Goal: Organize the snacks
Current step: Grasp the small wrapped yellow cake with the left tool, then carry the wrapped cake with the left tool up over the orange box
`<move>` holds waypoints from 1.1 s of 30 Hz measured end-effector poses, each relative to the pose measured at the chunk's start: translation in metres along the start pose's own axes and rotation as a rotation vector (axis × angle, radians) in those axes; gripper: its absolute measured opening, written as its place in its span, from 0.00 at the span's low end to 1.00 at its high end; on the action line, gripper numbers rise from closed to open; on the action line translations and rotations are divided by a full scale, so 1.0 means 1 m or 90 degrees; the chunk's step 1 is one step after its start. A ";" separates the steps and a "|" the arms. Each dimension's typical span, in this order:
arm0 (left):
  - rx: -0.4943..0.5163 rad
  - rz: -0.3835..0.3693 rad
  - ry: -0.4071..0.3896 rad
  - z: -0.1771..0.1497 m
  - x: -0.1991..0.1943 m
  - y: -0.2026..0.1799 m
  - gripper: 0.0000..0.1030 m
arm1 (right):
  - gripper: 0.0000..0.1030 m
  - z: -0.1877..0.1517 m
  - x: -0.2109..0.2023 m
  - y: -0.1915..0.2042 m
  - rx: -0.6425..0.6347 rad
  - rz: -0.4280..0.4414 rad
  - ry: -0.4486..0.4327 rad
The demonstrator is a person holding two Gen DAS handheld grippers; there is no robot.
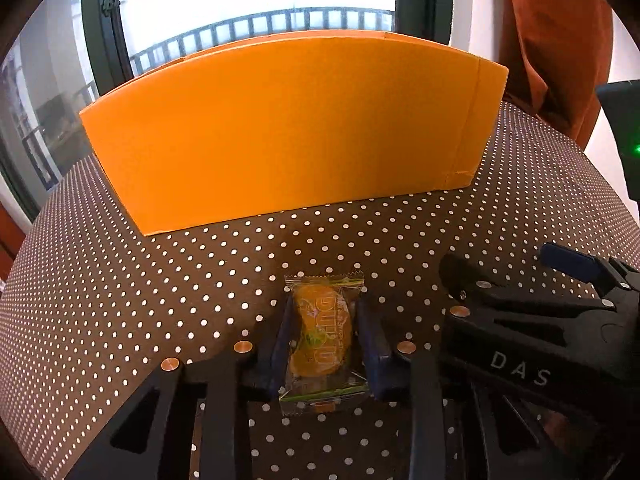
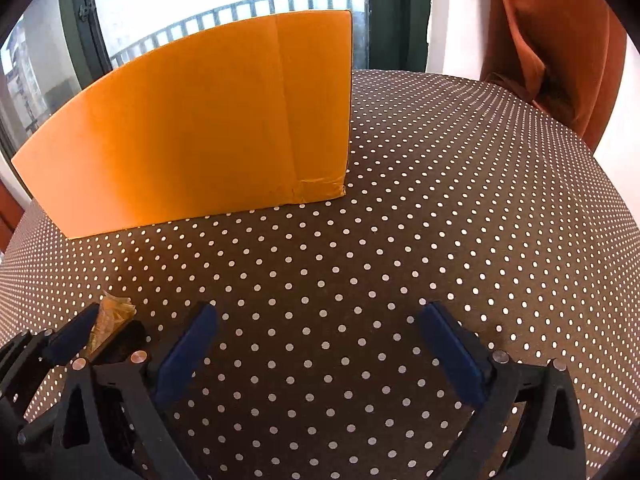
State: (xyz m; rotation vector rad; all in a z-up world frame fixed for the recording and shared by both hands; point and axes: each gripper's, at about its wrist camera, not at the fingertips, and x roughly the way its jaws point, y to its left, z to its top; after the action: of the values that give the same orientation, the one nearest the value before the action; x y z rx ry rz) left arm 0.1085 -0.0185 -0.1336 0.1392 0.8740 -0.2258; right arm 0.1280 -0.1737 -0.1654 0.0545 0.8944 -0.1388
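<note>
Left tool [image 1: 326, 340], low in the frame's centre, pinches a clear-wrapped orange snack packet [image 1: 322, 336] between its blue pads, on the brown polka-dotted counter [image 1: 160, 280]. Above it stands an orange cardboard box [image 1: 280, 128]. Right tool [image 2: 320, 352] gapes wide over bare cloth, the packet at its lower left.

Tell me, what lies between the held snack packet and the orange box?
Nothing: only bare dotted tablecloth separates the snack packet from the orange box, shown in the left wrist view.
</note>
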 end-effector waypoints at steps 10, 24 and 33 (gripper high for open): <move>-0.020 -0.016 0.008 -0.002 -0.003 0.004 0.26 | 0.94 -0.005 -0.006 0.012 -0.004 0.019 0.010; -0.010 -0.017 -0.030 0.000 -0.037 0.008 0.26 | 0.55 -0.007 -0.048 0.045 -0.047 0.072 -0.019; 0.008 -0.011 -0.088 0.027 -0.067 0.004 0.25 | 0.55 0.021 -0.078 0.032 -0.046 0.095 -0.067</move>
State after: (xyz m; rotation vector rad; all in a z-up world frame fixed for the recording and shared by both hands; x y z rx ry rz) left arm 0.0880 -0.0105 -0.0643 0.1256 0.7367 -0.2539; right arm 0.1006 -0.1371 -0.0912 0.0462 0.7862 0.0294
